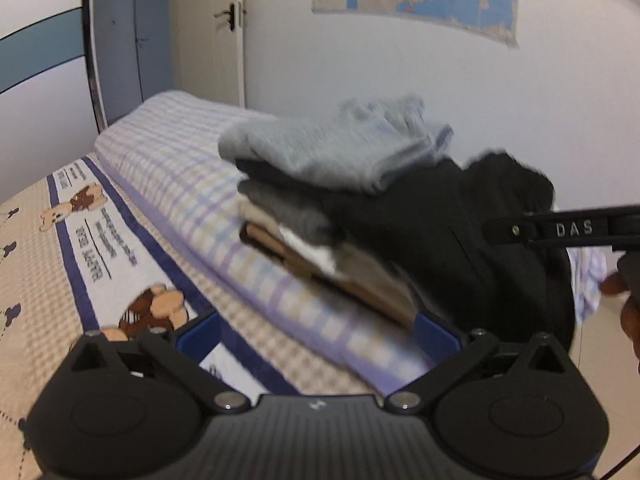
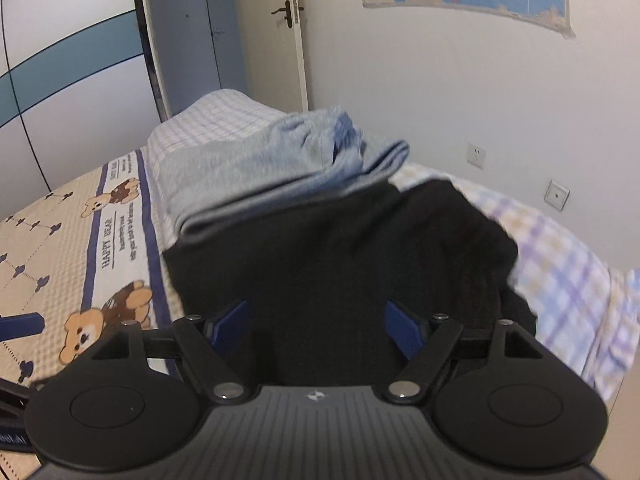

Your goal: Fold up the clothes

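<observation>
Grey garment (image 1: 336, 148) crosswise atop clothes stack (image 1: 320, 240)

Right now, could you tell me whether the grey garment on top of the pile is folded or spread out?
Folded: the grey garment lies doubled over, layered edges showing, atop the stack of clothes.

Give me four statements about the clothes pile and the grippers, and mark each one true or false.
1. A light grey folded garment lies on top of the stack of folded clothes. True.
2. The left gripper clamps a brown garment. False: its jaws stand open, gripping nothing.
3. The stack sits on a checked pastel quilt. True.
4. The right gripper faces a red shirt. False: a black garment lies before its open jaws.
</observation>
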Available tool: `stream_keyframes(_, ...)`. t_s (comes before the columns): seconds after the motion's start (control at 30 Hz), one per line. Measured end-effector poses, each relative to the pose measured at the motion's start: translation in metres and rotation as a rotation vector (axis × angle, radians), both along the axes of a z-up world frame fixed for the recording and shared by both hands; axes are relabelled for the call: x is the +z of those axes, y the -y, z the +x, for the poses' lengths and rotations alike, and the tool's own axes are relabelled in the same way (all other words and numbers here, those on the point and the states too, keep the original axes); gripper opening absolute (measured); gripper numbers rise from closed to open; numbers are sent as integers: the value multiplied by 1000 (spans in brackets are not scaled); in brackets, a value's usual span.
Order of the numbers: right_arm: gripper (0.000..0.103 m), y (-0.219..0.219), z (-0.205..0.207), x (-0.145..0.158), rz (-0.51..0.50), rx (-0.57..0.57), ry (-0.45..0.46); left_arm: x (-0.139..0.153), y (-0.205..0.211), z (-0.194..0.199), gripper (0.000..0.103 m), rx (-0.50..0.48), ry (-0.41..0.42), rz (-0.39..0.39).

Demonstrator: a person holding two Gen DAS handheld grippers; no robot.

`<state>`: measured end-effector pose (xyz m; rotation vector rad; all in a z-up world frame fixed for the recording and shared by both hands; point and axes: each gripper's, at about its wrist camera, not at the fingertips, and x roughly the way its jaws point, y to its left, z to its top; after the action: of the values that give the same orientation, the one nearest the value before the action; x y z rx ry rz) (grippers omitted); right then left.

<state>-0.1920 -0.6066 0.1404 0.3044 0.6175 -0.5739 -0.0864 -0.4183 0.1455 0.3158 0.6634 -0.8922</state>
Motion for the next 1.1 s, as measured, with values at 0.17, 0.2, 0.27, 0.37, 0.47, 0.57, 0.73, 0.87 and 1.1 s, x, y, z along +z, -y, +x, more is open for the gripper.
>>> stream_keyframes(0.17, 92, -17, -16, -7, -1, -27, -78, -7, -5, -23, 103, -24, -28, 80)
stream_keyframes(0.2, 95, -20, -20, -8, -16, -31, -72, -8, -6, -28, 103, -28, -27, 93)
stream_keyframes(0.27, 103, -26, -29, -7, -39, -46, -52, -8, -8, -34, 103, -26, -20, 98)
stream_keyframes(0.37, 103, -29, -41, -6, -23, -78, -37, -8, -11, -42, 103, -22, -8, 106)
stream_keyframes(0.47, 103, -29, -50, -4, -14, -103, -42, -7, -14, -42, 103, -24, -59, 91)
stream_keyframes(0.57, 103, -32, -55, -3, -20, -120, -55, -7, -17, -45, 103, -10, -57, 89)
stream_keyframes(0.73, 103, -38, -59, -1, -31, -124, -60, -5, -23, -46, 103, 8, -35, 96)
stream_keyframes(0.87, 103, -45, -56, 2, -29, -106, -61, -2, -32, -42, 103, 24, -25, 92)
stream_keyframes(1.1, 103, -62, -40, 8, -42, -63, -71, 15, -58, -22, 103, 109, 23, 75)
